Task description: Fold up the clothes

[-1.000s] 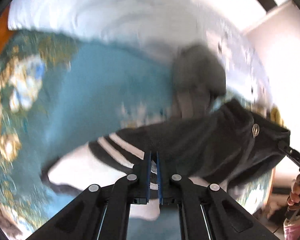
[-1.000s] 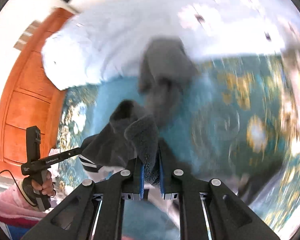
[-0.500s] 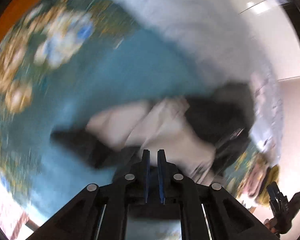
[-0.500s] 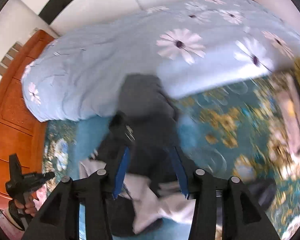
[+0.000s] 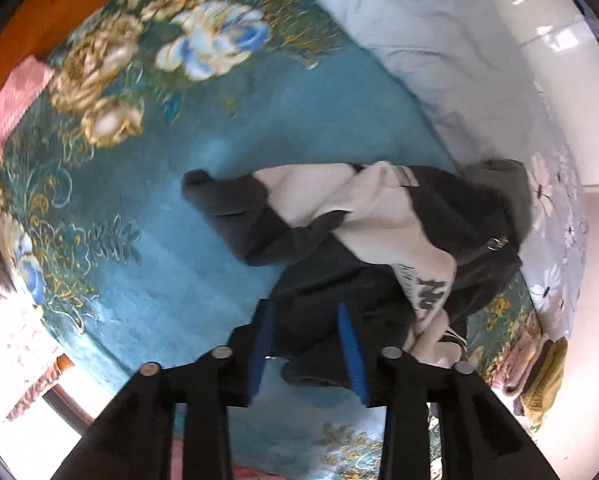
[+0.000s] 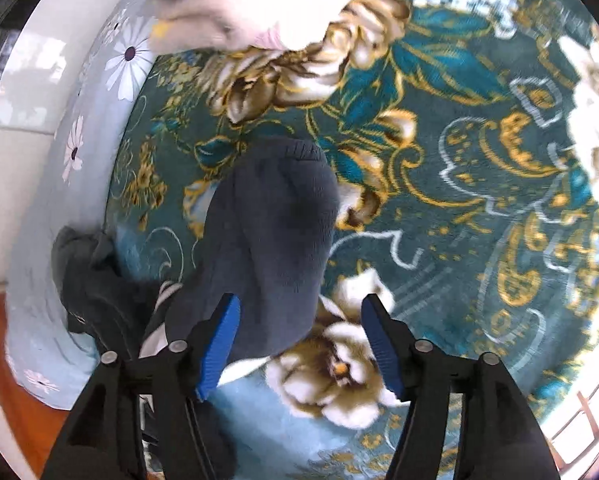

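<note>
The stacked clothes are blurred and cut off by the right-wrist view's top edge.

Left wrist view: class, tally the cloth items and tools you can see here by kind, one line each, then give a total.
Dark garment with cream lining, crumpled on the rug: 1
Folded clothes stacked at the right edge, pink and mustard: 2
Pink knitted cloth at the left edge: 1
Floral teal rug: 1
Pale blue daisy bedding: 1
Hand-held gripper, jaws open: 1
Total: 7
</note>
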`<state>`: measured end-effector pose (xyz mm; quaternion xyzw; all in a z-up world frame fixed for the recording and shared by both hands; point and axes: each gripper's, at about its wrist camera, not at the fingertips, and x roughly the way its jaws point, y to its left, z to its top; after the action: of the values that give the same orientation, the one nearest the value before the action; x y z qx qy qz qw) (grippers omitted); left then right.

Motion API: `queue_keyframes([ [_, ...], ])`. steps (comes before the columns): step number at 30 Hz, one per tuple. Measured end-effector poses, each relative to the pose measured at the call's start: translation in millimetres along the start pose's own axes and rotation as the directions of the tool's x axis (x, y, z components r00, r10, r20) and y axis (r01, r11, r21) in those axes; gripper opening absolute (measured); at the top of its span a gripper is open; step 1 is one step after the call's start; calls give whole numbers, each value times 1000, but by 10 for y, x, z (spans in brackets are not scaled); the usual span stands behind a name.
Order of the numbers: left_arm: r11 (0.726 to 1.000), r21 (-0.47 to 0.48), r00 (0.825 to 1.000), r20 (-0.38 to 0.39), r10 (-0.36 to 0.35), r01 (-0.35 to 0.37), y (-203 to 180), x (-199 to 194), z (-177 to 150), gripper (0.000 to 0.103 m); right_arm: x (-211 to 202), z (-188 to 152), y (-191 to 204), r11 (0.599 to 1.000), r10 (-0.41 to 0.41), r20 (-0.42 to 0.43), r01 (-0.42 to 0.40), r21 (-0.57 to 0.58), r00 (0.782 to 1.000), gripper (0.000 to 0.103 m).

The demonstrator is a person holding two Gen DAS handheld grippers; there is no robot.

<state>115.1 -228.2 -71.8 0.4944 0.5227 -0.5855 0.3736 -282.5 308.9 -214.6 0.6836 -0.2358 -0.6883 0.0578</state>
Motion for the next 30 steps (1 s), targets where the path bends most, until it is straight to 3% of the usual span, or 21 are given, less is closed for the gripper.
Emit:
queue_keyframes([
  [2,999,28,1000,2,16,-16,-103,-53,-82,40,144,108,-73,995,49,-4,-48,82,999,76],
  [4,998,54,999,0,38,-38,-187,-103,-178,40,187,212,-82,990,41,5,-42,134,999,76],
  [6,996,65,998,5,65,-65,-190,-158,-280,40,163,308,27,990,-6,43,0,140,999,76],
  [8,995,56,996,10,83,-84,-138,-187,-354,42,124,390,207,994,10,56,-16,112,998,76],
  [10,995,13,995,6,102,-102,-40,-183,-401,42,209,441,375,991,87,9,-88,101,996,76],
  [12,993,-30,993,-6,114,-114,34,-175,-436,42,387,477,530,990,111,-49,-106,95,993,76],
  [13,992,-51,993,-15,115,-116,65,-171,-455,42,481,500,591,990,110,-74,-103,99,991,76],
  [16,989,-76,992,-20,125,-126,99,-222,-527,42,780,598,630,987,10,-118,9,161,993,75],
  [18,987,-77,990,-20,140,-141,107,-260,-554,44,893,637,635,981,-72,-142,96,170,987,60],
  [20,985,-76,988,-19,152,-153,114,-282,-558,49,969,660,646,971,-151,-163,177,160,975,51],
  [25,984,-78,987,-30,160,-162,110,-265,-572,50,1023,644,672,957,-223,-187,251,143,957,39],
  [27,985,-69,987,-37,154,-156,80,-237,-583,50,972,614,616,962,-204,-186,232,144,961,18],
  [30,989,-44,989,-47,140,-142,-11,-181,-574,50,727,541,526,988,-28,-145,49,148,989,9],
])
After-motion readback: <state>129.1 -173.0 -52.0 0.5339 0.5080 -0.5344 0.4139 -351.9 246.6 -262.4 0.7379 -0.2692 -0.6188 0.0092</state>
